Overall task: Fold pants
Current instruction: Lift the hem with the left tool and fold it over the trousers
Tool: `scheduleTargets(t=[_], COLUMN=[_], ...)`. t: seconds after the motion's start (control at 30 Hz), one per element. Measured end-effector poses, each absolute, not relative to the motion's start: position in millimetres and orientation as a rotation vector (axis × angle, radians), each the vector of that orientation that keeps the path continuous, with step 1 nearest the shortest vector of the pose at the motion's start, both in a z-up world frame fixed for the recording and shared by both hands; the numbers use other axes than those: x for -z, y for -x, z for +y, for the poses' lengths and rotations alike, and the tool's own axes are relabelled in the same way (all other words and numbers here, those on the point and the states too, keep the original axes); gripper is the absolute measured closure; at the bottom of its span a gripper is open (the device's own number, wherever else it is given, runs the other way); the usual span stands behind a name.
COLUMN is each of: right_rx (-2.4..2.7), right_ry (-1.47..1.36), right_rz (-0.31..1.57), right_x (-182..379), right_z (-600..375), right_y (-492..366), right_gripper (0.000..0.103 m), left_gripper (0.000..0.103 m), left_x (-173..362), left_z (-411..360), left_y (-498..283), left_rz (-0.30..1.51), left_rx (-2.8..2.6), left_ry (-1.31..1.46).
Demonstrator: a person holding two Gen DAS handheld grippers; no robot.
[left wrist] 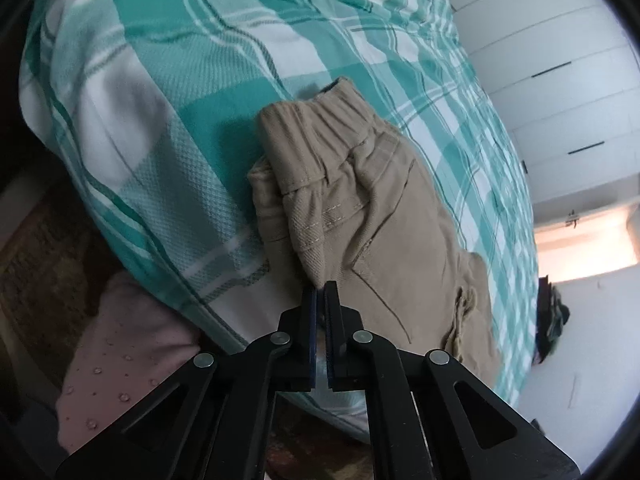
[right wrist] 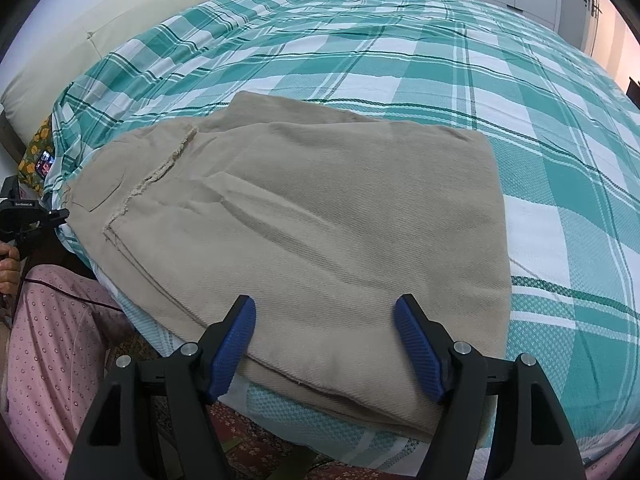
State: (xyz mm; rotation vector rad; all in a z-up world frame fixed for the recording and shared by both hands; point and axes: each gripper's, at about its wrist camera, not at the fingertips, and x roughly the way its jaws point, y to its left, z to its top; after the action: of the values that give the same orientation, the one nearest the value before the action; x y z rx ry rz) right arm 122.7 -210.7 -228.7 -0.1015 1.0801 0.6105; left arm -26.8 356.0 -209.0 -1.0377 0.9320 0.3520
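Pants (right wrist: 312,220): tan twill, spread on the bed near its front edge, folded into a broad slab; elastic waistband (left wrist: 340,120) bunched up at the far end in the left wrist view.
Bed (right wrist: 520,100): covered by a teal-and-white checked spread, pants lying on top of it.
Left tongs (left wrist: 320,292): pressed together, pinching a pointed corner of the pants' fabric between the blue pads (only a sliver of cloth caught at the tips).
Right tongs (right wrist: 325,312): spread wide, held over the near edge of the pants, gripping nothing; blue ribbed pads (right wrist: 236,344) apart on either side, contact with the cloth impossible to judge.
Pocket seam (right wrist: 160,176): frayed edge running diagonally across the left part of the pants.
Person's leg (right wrist: 52,340): pink dotted fabric, beside the bed at lower left.
Wardrobe doors (left wrist: 540,80): white, beyond the bed on the right.
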Motion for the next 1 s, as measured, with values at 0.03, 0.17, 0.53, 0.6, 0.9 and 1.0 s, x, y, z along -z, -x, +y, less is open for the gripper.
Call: scheduleTargets(t=[0.03, 0.17, 0.53, 0.6, 0.9, 1.0], right_rx=[-0.614, -0.610, -0.613, -0.612, -0.619, -0.626], right_ry=[0.098, 0.098, 0.101, 0.100, 0.104, 0.106], right_rz=[1.080, 1.078, 1.074, 1.073, 1.063, 1.058], right_x=[228.7, 228.5, 228.1, 228.8, 228.3, 229.1], right_z=[-212.0, -210.5, -207.3, -206.8, -207.2, -208.0], right_y=[-122.7, -121.9, -121.1, -121.0, -121.1, -120.6], right_gripper=[0.031, 0.031, 0.030, 0.030, 0.029, 0.029], left_gripper=[0.095, 0.053, 0.084, 0.084, 0.088, 0.090], left_x=[208.7, 203.4, 219.6, 224.1, 231.9, 208.0], left_z=[357.1, 368.1, 387.8, 388.1, 387.1, 377.0], left_y=[29.2, 48.2, 25.3, 30.4, 18.8, 18.0], left_rz=[0.929, 0.822, 0.733, 0.721, 0.731, 0.714], left_rx=[-0.353, -0.359, -0.359, -0.365, -0.339, -0.348], left_ry=[1.054, 1.138, 1.161, 1.195, 1.241, 1.157])
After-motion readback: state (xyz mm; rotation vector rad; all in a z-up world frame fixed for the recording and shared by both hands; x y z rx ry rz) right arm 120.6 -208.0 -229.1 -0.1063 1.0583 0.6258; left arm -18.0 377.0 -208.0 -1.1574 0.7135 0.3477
